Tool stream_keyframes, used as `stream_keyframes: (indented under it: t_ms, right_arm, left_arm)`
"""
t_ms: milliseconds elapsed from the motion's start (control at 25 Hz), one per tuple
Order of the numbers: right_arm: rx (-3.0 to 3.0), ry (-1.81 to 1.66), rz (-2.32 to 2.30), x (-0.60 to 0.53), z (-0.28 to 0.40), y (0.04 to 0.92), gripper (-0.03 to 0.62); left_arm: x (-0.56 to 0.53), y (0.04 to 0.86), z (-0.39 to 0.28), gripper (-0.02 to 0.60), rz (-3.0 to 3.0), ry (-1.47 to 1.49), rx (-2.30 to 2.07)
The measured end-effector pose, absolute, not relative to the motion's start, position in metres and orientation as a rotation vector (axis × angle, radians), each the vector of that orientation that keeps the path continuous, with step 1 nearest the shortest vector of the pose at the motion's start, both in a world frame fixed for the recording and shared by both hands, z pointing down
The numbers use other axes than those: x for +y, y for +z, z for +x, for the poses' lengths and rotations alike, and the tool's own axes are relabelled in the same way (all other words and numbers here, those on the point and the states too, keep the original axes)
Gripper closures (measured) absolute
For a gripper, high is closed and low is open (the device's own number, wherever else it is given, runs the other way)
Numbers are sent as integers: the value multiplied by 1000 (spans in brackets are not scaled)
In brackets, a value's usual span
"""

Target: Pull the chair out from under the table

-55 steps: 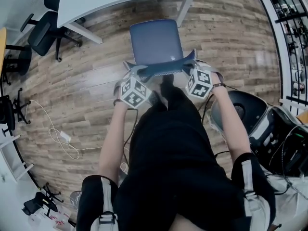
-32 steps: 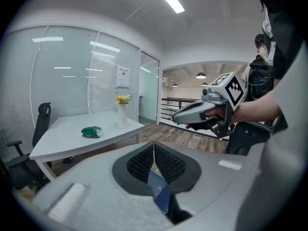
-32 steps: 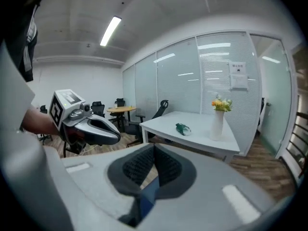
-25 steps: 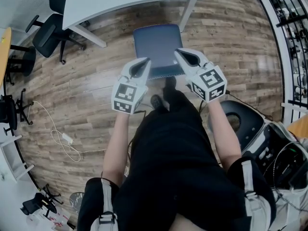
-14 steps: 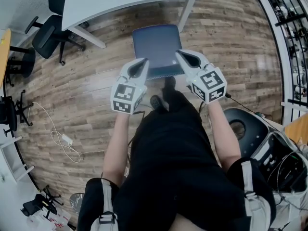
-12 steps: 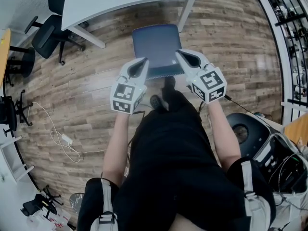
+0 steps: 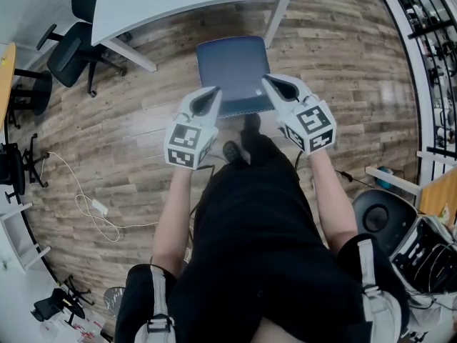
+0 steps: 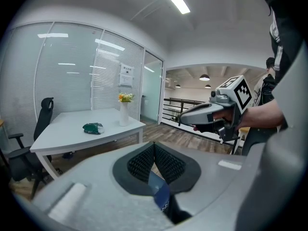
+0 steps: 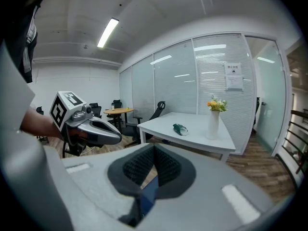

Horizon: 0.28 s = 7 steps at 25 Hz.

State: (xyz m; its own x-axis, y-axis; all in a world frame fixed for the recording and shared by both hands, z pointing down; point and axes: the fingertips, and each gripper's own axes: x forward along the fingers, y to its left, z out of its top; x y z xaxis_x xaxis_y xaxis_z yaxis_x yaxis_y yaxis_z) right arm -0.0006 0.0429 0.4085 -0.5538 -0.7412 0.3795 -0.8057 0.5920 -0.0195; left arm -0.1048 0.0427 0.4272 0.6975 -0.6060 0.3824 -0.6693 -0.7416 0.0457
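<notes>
Your left hand-held gripper (image 7: 212, 93) and right hand-held gripper (image 7: 267, 83) are both clenched with nothing between the jaws. In each gripper view the ribbed pads meet, and only a sliver of blue shows below them. That blue is the chair (image 7: 230, 61). It sits just ahead of and beneath both tips, and its backrest edge (image 7: 239, 108) runs between the two hand-held grippers. The seat looks fully clear of the counter (image 7: 143, 6), which lies well beyond the tips. Only the seat's far edge is near the counter leg (image 7: 277, 16).

By that layout, the pull looks essentially done. If you want the chair further out, closed jaws will not move it. Release both sets of jaws first, then lower each hand-held gripper onto the backrest edge directly below its own tip, one near each corner. Clench only once the pads straddle that edge.

Draw straight back toward yourself with both hands together. An uneven pull would probably swing the chair sideways on the wooden floor (image 7: 128, 141). Keep the pull low and level so the chair slides rather than tips. Your feet are close behind the backrest, so step back before you pull.
</notes>
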Motion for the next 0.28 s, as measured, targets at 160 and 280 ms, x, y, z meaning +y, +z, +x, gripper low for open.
stream_keyframes:
  t_ms: [160,280]
  right_arm:
    - [-2493,273,1266,42,1,408,594]
    - [-2489,270,1273,42,2,408,594]
  left_arm:
    - [43,428,-105,571,2724,518,-1030]
    - [43,429,-104,571,2726,520,-1026]
